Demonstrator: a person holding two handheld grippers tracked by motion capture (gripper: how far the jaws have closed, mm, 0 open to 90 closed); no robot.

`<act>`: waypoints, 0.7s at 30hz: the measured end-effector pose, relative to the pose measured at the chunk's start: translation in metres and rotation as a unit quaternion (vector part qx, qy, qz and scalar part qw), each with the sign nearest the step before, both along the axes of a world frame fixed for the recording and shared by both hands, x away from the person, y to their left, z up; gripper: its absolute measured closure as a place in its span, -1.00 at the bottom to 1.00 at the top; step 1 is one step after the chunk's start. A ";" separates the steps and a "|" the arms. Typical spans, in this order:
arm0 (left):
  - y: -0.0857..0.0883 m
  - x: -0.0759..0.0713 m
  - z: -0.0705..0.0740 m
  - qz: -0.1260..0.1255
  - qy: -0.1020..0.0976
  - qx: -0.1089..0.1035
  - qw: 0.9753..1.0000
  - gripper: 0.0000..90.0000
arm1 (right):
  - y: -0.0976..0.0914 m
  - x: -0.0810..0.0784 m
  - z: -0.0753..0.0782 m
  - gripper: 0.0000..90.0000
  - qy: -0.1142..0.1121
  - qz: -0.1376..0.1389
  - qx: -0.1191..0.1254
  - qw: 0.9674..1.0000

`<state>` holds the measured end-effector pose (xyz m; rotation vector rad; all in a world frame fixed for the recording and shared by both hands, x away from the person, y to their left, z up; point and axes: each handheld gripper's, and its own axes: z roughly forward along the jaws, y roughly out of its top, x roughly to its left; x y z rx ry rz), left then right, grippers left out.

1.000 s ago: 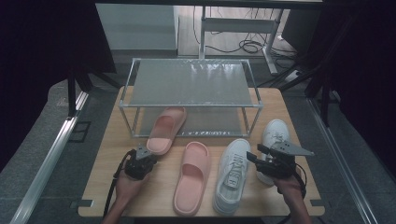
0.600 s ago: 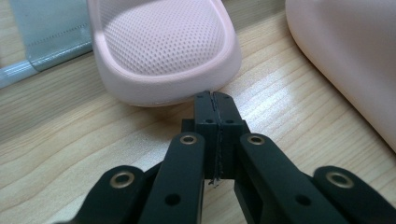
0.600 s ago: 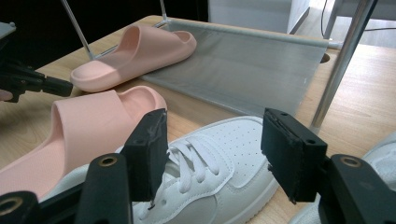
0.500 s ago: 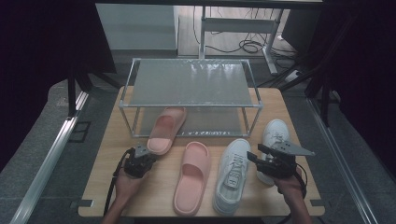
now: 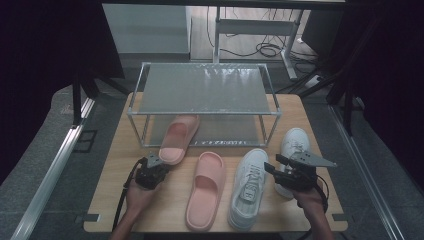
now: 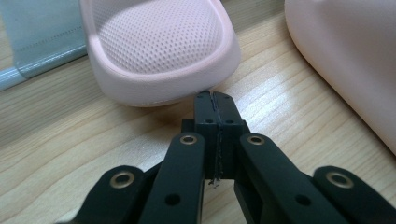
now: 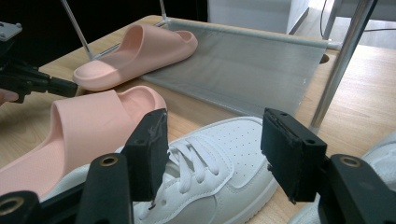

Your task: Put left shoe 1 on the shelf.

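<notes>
Left hand-held gripper (image 6: pixel 212 100): jaws pressed together with nothing between them; the tips sit just short of the heel of the far pink slipper (image 6: pixel 159 46), close to it, though contact cannot be told.
Far pink slipper: lies on the tabletop (image 5: pixel 115 200), its toe end pushed in under the wire rack (image 5: pixel 205 90) onto the lower shelf, its heel sticking out toward the left hand-held gripper.
Near pink slipper (image 5: pixel 206 190): flat on the tabletop, just beside the left hand-held gripper on the side toward the sneakers, apart from the far one.
Right hand-held gripper (image 7: pixel 215 154): jaws spread wide, holding nothing; in the right gripper view the laced white sneaker (image 7: pixel 205 172) shows between and beyond them.
Second white sneaker (image 5: pixel 295 142): near the right edge of the tabletop, partly covered by the right hand-held gripper in the high view.
Hands: one at each lower corner of the tabletop, well apart.
</notes>
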<state>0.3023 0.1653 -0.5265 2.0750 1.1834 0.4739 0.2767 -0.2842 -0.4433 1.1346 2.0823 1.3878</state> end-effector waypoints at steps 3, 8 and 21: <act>-0.002 0.002 -0.001 -0.001 0.001 0.000 1.000 1.00 | 0.000 0.000 0.000 -0.07 0.000 -0.001 0.000 1.000; -0.006 0.006 -0.001 0.000 0.002 0.001 1.000 1.00 | -0.001 0.000 0.000 -0.08 -0.001 -0.001 0.000 1.000; -0.016 0.022 -0.001 -0.001 0.002 0.008 1.000 1.00 | -0.001 0.000 0.000 -0.08 0.000 -0.002 0.000 1.000</act>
